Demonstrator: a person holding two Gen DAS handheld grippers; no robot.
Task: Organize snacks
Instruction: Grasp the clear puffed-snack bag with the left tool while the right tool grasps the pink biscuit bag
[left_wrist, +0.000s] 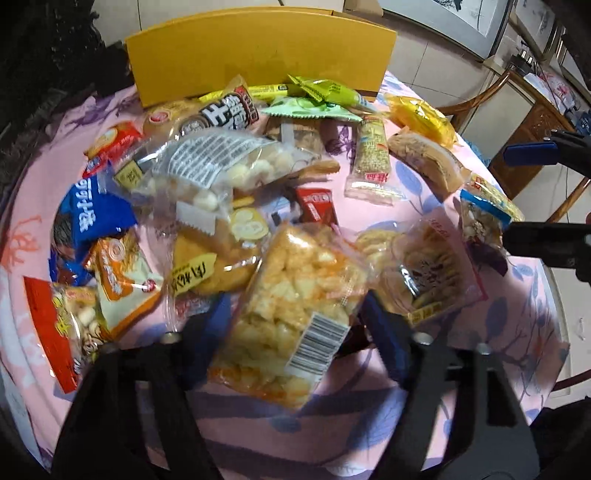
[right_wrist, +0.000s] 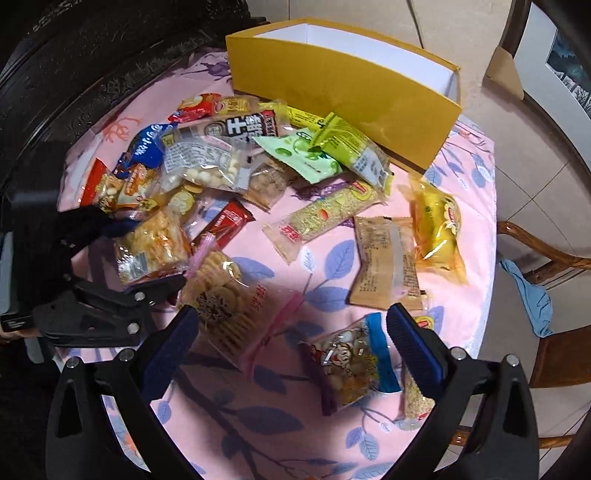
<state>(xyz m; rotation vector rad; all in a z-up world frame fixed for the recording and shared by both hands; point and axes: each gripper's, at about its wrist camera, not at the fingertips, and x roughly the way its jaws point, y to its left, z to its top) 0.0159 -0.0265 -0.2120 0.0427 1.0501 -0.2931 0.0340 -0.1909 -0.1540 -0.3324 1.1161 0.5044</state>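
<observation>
Left claw (left_wrist: 291, 317) clamped on clear puffed-rice pack (left_wrist: 295, 295), near edge of snack heap on desk (left_wrist: 480, 332). Right claw (right_wrist: 291, 332) spread wide, empty, above cartoon pack (right_wrist: 347, 365). Judgement: pack light, crinkly, slippery, contents crushable; grip mid-body gently.

Snack packets (right_wrist: 229, 162) beside yellow box (right_wrist: 343, 92)

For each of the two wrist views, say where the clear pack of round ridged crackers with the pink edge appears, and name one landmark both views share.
Left wrist view: pack of round crackers lies right of centre, beside the puffed-rice pack.
Right wrist view: it lies lower left of centre, by the right gripper's left finger.
Shared landmark: yellow box at the table's far side.
</observation>
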